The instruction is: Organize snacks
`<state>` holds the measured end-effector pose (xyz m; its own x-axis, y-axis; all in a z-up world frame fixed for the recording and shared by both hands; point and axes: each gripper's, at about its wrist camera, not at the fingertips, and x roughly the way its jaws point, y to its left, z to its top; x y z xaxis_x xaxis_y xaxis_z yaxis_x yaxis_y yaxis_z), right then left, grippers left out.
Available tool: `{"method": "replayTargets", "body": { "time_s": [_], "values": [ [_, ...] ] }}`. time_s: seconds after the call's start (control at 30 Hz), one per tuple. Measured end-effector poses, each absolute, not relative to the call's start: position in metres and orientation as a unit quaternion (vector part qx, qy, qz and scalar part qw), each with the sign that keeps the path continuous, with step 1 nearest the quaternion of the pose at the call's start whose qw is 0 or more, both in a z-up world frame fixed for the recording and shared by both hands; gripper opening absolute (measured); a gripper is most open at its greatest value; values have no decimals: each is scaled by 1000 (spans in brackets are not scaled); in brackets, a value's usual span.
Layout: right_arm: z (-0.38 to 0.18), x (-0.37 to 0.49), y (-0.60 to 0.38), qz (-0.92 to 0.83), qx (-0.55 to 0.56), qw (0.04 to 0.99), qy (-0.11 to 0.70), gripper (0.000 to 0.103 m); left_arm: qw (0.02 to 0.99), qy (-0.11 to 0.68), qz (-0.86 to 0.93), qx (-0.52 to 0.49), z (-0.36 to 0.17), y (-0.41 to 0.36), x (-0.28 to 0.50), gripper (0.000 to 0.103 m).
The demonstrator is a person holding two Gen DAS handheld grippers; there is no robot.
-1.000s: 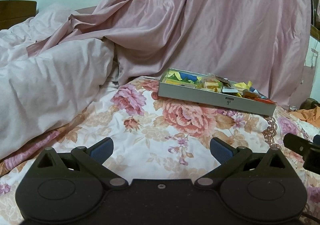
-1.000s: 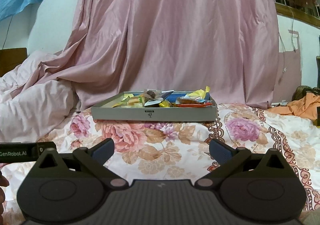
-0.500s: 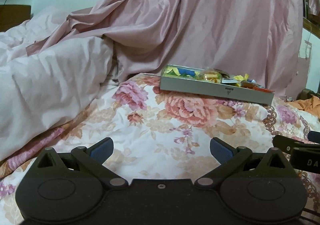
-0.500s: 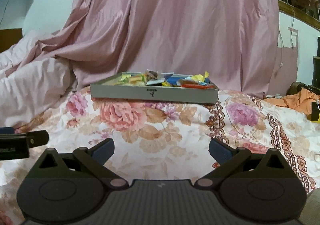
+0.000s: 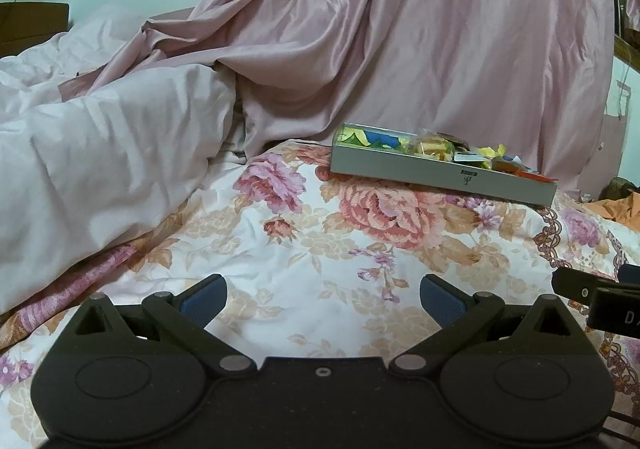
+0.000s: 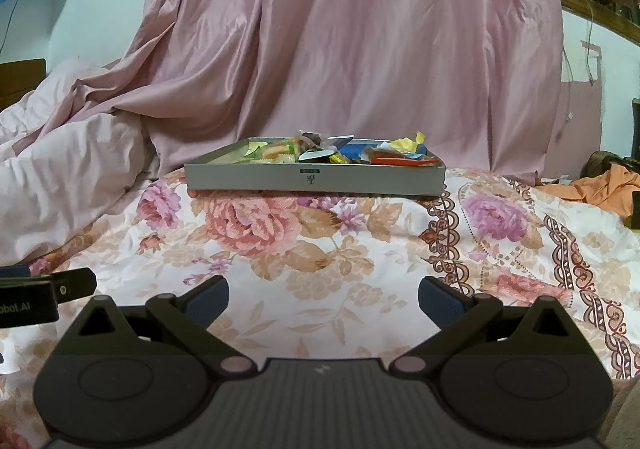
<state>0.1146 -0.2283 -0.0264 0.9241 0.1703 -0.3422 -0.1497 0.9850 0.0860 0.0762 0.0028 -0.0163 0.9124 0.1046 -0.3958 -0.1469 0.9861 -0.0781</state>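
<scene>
A shallow grey box (image 5: 440, 171) (image 6: 316, 179) sits on the floral bedspread, piled with several wrapped snacks (image 5: 434, 147) (image 6: 320, 149) in yellow, blue, orange and red. My left gripper (image 5: 322, 299) stands open and empty low over the bedspread, well short of the box, which lies ahead to its right. My right gripper (image 6: 323, 299) is open and empty too, facing the box's long front wall from a distance. Each gripper's tip shows at the edge of the other's view.
A floral bedspread (image 6: 340, 261) covers the bed. A rumpled pale pink duvet (image 5: 92, 153) rises at the left. A pink curtain (image 6: 360, 41) hangs behind the box. Orange cloth (image 6: 600, 187) lies at the far right.
Both grippers dropped lower toward the bedspread and drew back a little, so the box looks flatter and its contents less visible. Both stayed open.
</scene>
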Motion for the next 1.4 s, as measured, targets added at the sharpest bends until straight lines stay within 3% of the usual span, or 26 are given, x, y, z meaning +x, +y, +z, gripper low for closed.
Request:
{"method": "replayTargets", "body": {
  "time_s": [1.4],
  "values": [
    [-27,113,-228,78,33,981,176,103,977,198,64,-53,-16,3,75,102]
  ]
}}
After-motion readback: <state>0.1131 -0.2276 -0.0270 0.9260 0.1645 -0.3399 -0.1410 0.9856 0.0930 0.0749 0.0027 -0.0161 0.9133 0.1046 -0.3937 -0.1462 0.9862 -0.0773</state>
